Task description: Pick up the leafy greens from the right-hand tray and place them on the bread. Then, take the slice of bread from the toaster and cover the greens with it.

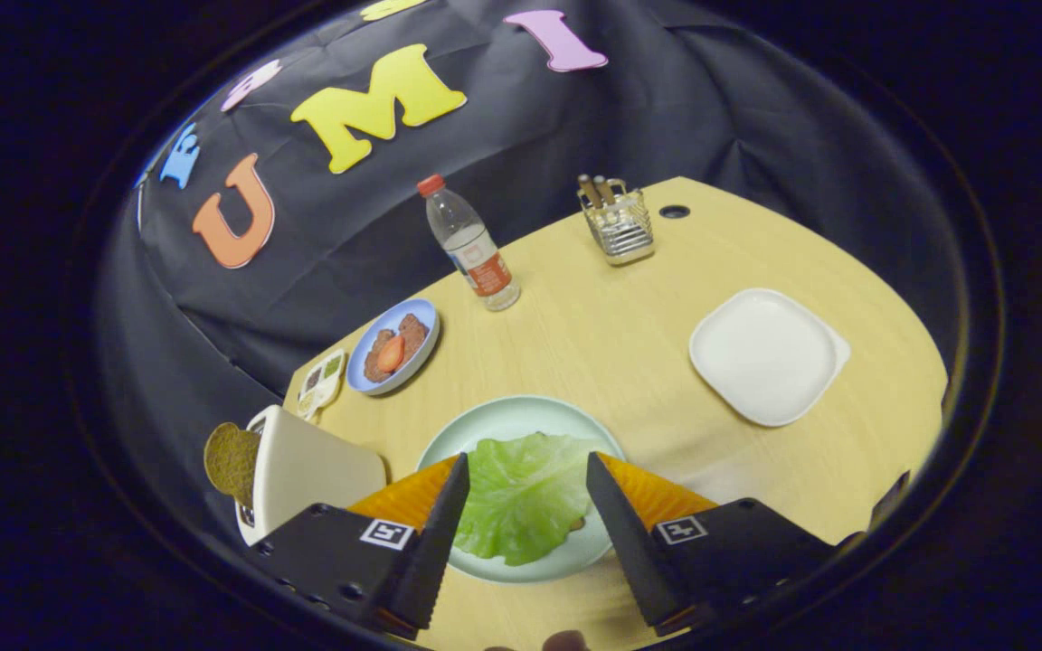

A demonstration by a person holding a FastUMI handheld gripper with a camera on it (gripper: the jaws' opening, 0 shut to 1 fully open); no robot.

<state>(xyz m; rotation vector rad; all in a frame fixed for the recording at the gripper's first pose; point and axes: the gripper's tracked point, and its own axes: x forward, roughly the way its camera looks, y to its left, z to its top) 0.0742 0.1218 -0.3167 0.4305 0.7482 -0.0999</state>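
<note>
Your tongs (pixel 521 488) hang tilted down over the worktop (pixel 629 334), their 2 fingers spread wide and gripping nothing. The leafy greens (pixel 521 497) lie between them on the pale green plate (pixel 503 425). Left of the fingers, a bread slice (pixel 232 461) stands in the toaster (pixel 304 470).

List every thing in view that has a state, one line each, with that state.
hand-held gripper: open, fingers either side of the lettuce leaf, not pressing it
lettuce leaf: lying flat on the green plate
green plate: holding the leaf
toaster: bread slice sticking up from it
bread slice: still in the toaster
bottle: upright, capped
white tray: bare
blue plate: food on it
</note>
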